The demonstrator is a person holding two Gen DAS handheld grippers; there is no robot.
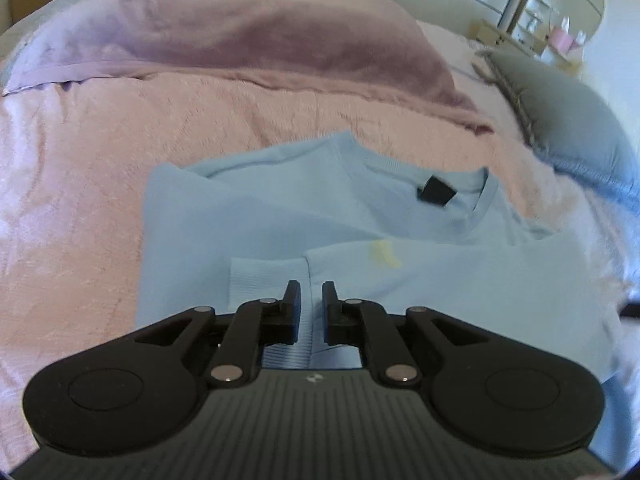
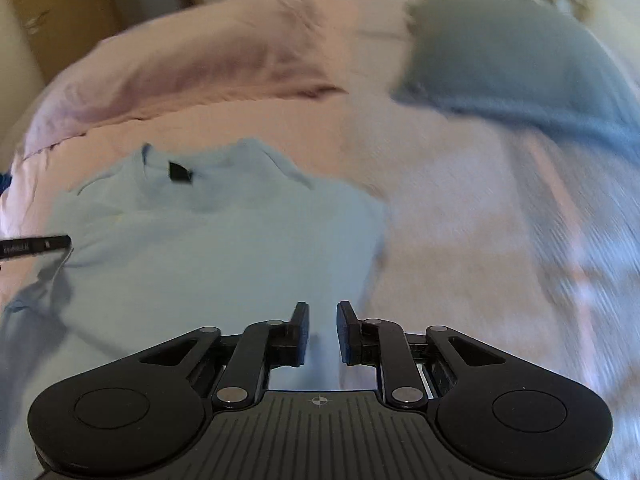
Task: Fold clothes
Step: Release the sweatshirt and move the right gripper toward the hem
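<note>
1. Pink blanket point(image 1: 80, 200) covers the bed; a mauve blanket point(image 1: 224, 40) is bunched along its far side. Nothing folded or stacked on the left part that I can see.
2. Light blue sweatshirt point(image 1: 248, 216) lies on the pink blanket, mid-bed, collar and black neck label point(image 1: 436, 192) away from the cameras. Left side looks already turned in over the body; a ribbed cuff point(image 1: 268, 276) lies across the front. Judged: sleeve fold on this side done.
3. Left claw point(image 1: 311, 300) hangs right over that cuff, jaws a narrow gap apart. Cloth shows in the gap, but the pads don't appear to pinch it. Reads as a release.
4. Right claw point(image 2: 322, 320) hovers above the sweatshirt's right edge point(image 2: 372, 232), jaws slightly parted, nothing held. View is blurred.
5. Grey pillow point(image 2: 512, 60) at far right, well apart from the sweatshirt.
6. Left to do, by my reckoning: right side or sleeve if not yet in, then the bottom-to-collar fold.
</note>
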